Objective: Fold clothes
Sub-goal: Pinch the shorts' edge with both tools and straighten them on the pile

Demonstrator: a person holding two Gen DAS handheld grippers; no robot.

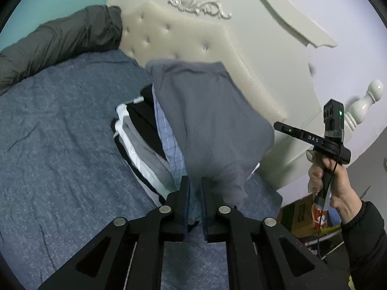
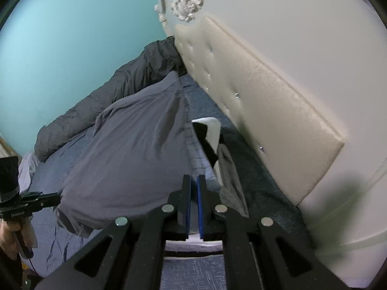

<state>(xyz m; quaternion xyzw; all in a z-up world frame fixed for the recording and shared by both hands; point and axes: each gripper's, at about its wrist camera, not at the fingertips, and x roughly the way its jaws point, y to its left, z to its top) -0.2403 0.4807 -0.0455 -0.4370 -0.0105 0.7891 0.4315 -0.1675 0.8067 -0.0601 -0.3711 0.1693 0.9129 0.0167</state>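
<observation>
A grey garment [image 1: 212,125] is lifted off the bed, stretched between both grippers. My left gripper [image 1: 195,186] is shut on its near edge, with grey and pale blue cloth pinched between the fingers. My right gripper [image 2: 194,183] has its blue pads almost together at the other edge of the grey garment [image 2: 130,149]. In the left wrist view a hand holds this right gripper [image 1: 277,125], its tip at the cloth's right corner. The left gripper [image 2: 56,197] shows at the cloth's lower left corner. A stack of folded clothes [image 1: 145,140], black, white, grey and blue-checked, lies under the garment.
The blue bedsheet [image 1: 60,145] covers the bed. A dark padded jacket [image 1: 60,41] lies along the teal wall. The cream tufted headboard [image 2: 266,111] stands close beside the stack [image 2: 208,142]. A white bedpost [image 1: 367,99] and boxes on the floor [image 1: 302,217] are at the right.
</observation>
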